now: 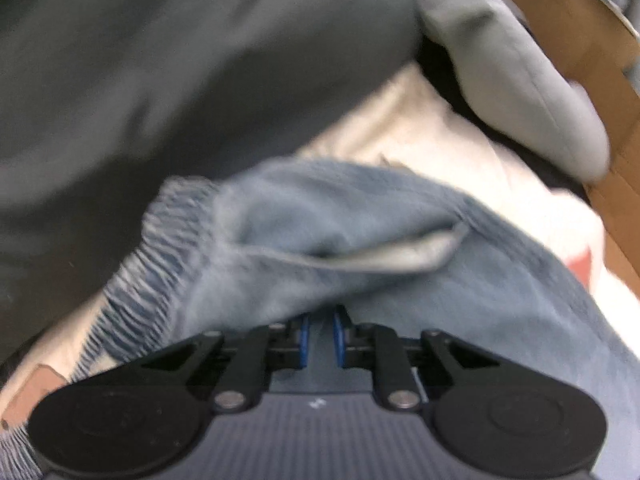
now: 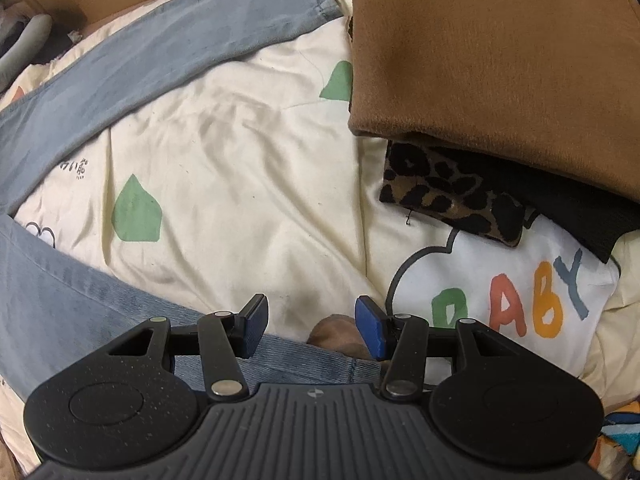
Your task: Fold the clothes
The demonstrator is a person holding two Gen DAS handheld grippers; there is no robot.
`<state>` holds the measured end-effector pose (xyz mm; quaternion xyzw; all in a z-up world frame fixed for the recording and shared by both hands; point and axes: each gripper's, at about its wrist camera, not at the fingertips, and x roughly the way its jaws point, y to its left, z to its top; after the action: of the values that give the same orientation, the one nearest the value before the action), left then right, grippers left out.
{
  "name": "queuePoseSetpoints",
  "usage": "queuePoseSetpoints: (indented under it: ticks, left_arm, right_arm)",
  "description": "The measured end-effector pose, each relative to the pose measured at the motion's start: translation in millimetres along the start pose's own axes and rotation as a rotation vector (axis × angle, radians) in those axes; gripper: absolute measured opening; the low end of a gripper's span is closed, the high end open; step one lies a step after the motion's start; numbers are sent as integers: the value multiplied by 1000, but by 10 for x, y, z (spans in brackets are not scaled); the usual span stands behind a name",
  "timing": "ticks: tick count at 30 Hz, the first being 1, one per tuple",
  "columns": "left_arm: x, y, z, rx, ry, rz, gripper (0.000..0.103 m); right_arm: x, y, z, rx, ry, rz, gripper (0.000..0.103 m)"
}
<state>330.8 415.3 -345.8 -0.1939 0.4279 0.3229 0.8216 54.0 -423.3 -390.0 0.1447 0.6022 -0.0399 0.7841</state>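
Jeans (image 2: 132, 56), light blue denim, lie spread over a cream printed bed cover (image 2: 224, 152); one leg runs diagonally across the top left of the right wrist view, another part sits along the lower left under the right tool (image 2: 311, 330). Right tool: jaws approx half open, pads apart, nothing gripped; denim edge below them. Left tool (image 1: 320, 338): jaws nearly closed w/ a narrow gap, bunched denim by the elastic waistband (image 1: 160, 264) right at the pads; can't tell if the pads actually pinch it, view is blurred. Folded brown garment (image 2: 500, 52) at right, stacked on a leopard-print piece (image 2: 444, 196). Grey fabric (image 1: 180, 60) fills the left view's upper part.
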Motion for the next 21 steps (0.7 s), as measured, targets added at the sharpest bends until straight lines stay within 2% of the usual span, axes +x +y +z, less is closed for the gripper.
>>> queuePoseSetpoints:
  ticks: [10, 13, 16, 21]
  left_arm:
    - [-156, 179, 202, -18, -17, -42, 15]
    - [-21, 238, 372, -97, -6, -60, 13]
    - [55, 259, 419, -122, 0, -53, 13]
    - [379, 244, 479, -181, 79, -42, 10]
  right_arm:
    - [-14, 20, 156, -12, -10, -18, 55]
    - [15, 73, 168, -24, -4, -16, 55]
    - [10, 135, 168, -51, 5, -16, 55]
    - [-12, 212, 175, -91, 19, -22, 55]
